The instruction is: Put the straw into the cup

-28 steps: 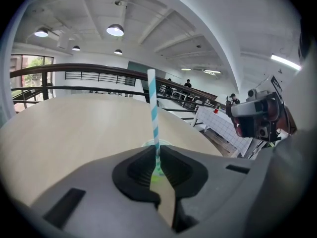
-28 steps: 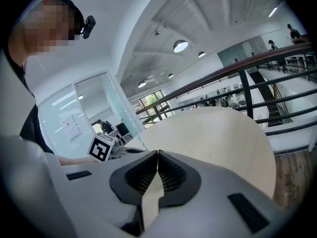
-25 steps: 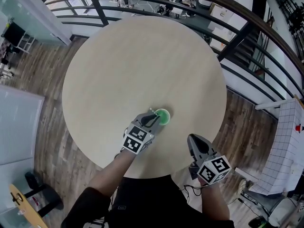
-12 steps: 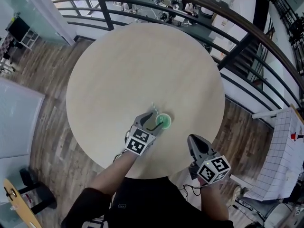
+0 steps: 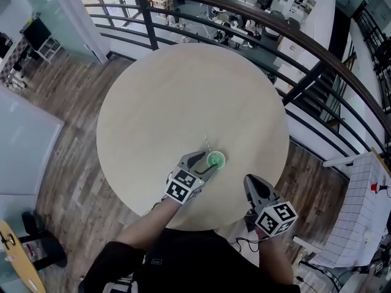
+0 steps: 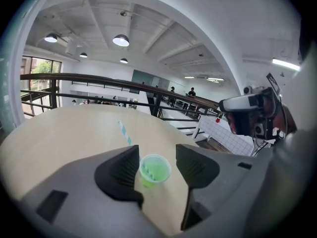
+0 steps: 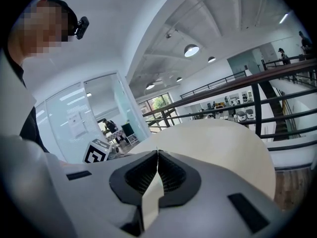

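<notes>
The striped straw leans in the green cup, which stands near the round table's near edge. The left gripper is spread wide around the cup without pressing it. The right gripper is pressed together and empty.

A round, pale wooden table stands on a grey-brown plank floor, and a dark curved railing runs round its far side and down the right. A pale glass partition lies to the left, and a white sheet with a grid pattern sits at the right edge. In the left gripper view, round lamps hang from a white beamed ceiling, and small, distant people stand beyond the railing.
</notes>
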The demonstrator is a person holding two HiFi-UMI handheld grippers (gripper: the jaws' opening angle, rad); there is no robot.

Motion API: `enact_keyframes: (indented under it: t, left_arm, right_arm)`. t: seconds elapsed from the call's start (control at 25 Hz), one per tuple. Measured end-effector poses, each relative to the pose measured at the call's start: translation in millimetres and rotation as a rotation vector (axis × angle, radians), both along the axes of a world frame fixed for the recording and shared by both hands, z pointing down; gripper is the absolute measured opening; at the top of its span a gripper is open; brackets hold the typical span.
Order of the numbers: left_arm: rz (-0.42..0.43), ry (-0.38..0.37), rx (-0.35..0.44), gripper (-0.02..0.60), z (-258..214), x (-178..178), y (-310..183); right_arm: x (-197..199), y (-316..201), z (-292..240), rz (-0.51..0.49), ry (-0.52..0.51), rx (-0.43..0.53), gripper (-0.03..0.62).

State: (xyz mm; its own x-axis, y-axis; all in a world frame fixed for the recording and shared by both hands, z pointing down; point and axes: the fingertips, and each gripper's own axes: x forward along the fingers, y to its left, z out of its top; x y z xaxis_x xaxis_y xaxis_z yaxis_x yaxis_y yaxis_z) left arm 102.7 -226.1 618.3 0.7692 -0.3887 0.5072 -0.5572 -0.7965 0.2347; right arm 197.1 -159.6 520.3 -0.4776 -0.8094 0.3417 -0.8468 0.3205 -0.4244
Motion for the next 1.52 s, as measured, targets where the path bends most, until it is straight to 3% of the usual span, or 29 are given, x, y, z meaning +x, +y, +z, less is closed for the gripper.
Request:
enact_keyframes:
  t: [0.36,0.6,0.84,1.24,1.52]
  left_arm:
    - [0.007,0.066,0.112,0.123,-71,-38,45]
    - [0.011,0.088,0.146,0.105,-95,-36,37]
    - [-0.003,0.104,0.200,0.029,-119,-59,47]
    - [-0.055,0.177,0.239,0.008,-155,-86,57]
    - [-0.062,0.232,0.327,0.008,-200,-94,70]
  right_arm:
    - [-28,19,-37,0.021,-0.019,0.085,0.023]
    - [-28,4,-53,0.002,-0.030,0.122,0.023]
    - [-47,17,-60,-0.010,-0.026,0.140,0.023]
    - [-62,28,-72,-0.052,-0.004,0.164,0.023]
    - [-70,31,-95,-0.081,-0.009,0.220,0.023]
